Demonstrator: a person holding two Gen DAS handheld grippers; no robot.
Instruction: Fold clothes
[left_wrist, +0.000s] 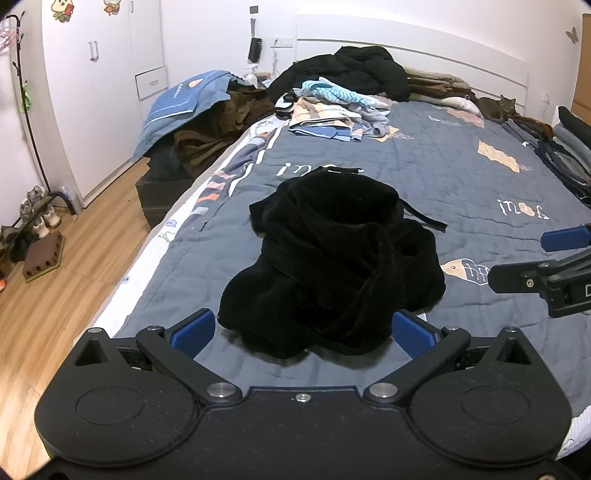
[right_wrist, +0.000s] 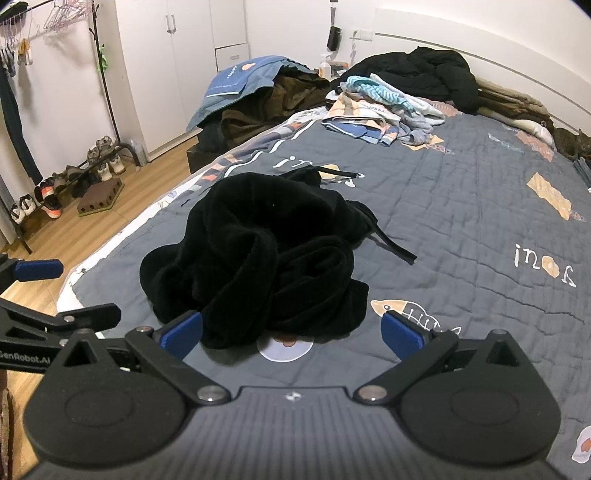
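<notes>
Left wrist view: black garment heaped mid-bed, both the left gripper and right gripper spread wide, empty. Looks soft, floppy, bulky; probably best pinched along an edge near the strap.

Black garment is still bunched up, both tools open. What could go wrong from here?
1. The black garment is a tangled heap; pinching it blind may grab several layers.
2. Its loose strap could snag or drag when lifted.
3. The left tool and right tool sit close and could collide.
</notes>
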